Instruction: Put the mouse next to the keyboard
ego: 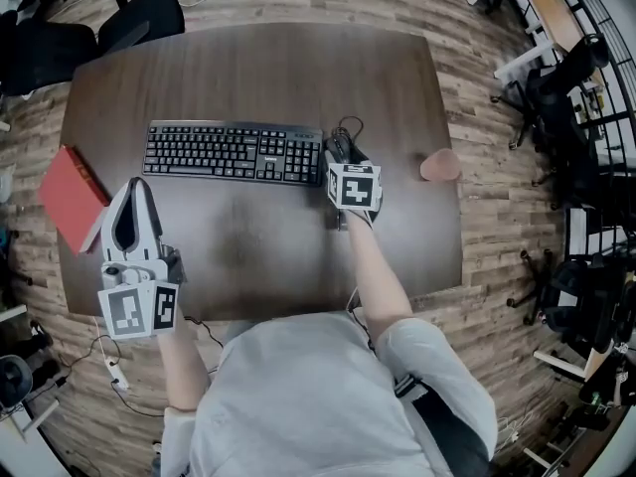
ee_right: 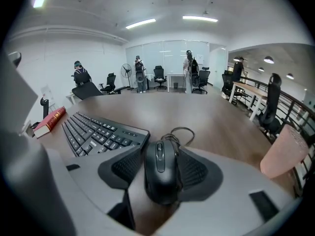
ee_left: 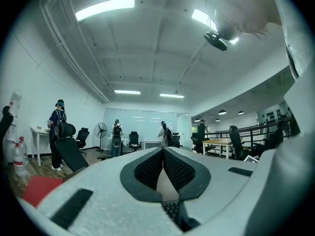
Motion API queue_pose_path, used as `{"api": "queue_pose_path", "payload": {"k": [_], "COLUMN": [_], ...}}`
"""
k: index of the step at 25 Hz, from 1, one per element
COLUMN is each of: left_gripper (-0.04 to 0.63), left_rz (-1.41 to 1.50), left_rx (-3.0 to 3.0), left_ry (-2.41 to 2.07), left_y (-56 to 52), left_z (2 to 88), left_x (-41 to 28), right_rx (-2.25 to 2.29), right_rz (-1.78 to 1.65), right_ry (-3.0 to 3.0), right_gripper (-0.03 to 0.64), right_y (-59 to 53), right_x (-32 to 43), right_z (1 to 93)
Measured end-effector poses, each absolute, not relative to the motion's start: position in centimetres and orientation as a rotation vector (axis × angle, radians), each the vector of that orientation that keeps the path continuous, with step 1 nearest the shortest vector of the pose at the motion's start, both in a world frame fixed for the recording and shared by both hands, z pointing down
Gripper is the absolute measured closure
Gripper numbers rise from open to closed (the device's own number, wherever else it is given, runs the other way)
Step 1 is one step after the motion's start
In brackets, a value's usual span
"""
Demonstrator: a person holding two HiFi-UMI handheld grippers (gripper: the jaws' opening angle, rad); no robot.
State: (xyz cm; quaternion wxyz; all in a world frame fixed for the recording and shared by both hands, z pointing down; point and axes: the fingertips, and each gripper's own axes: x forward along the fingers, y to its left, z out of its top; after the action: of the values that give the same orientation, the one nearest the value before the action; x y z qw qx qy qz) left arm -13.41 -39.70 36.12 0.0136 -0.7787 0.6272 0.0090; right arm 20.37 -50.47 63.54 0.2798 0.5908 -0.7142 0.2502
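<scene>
Mouse (ee_right: 158, 177) in right tongs (ee_right: 159, 157) beside keyboard (ego: 234, 153), pink cup (ego: 440, 165) right, red book (ego: 72, 197) left

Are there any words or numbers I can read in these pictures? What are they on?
No text here can be read for sure.
Keyboard: key letters and a small label, too small to read.
Red book: light marks on its edge, too blurred to read.

- Left tongs (ego: 139, 185), near left: tips pressed together, nothing between them, angled upward.
- Right tongs (ee_right: 160, 154), forearm (ego: 376, 271) stretched forward: clamped on the black mouse (ee_right: 160, 178).
</scene>
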Motion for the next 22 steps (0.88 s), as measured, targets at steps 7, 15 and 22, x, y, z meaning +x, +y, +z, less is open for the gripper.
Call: {"api": "queue_pose_path", "payload": {"k": [7, 15, 22], "left_gripper": [0.586, 0.586, 0.586], "left_rz": [0.066, 0.097, 0.121], "left_rx": [-2.435, -2.492, -2.554], "left_ry": [1.918, 1.825, 1.725], "left_y": [-38.8, -37.9, -36.7], "left_z": [35.1, 34.3, 33.7], "left_x": [-13.4, -12.8, -11.7], "right_rx": [1.667, 1.708, 1.759], "right_rz": [0.616, 0.545, 0.428], "right_ry": [-1.982, -2.118, -2.200], "right_gripper": [0.583, 0.598, 0.598], "right_y": [-48.8, -45.9, -42.1], "right_x": [20.3, 18.8, 17.7], "right_z": [60.3, 55.7, 51.5]}}
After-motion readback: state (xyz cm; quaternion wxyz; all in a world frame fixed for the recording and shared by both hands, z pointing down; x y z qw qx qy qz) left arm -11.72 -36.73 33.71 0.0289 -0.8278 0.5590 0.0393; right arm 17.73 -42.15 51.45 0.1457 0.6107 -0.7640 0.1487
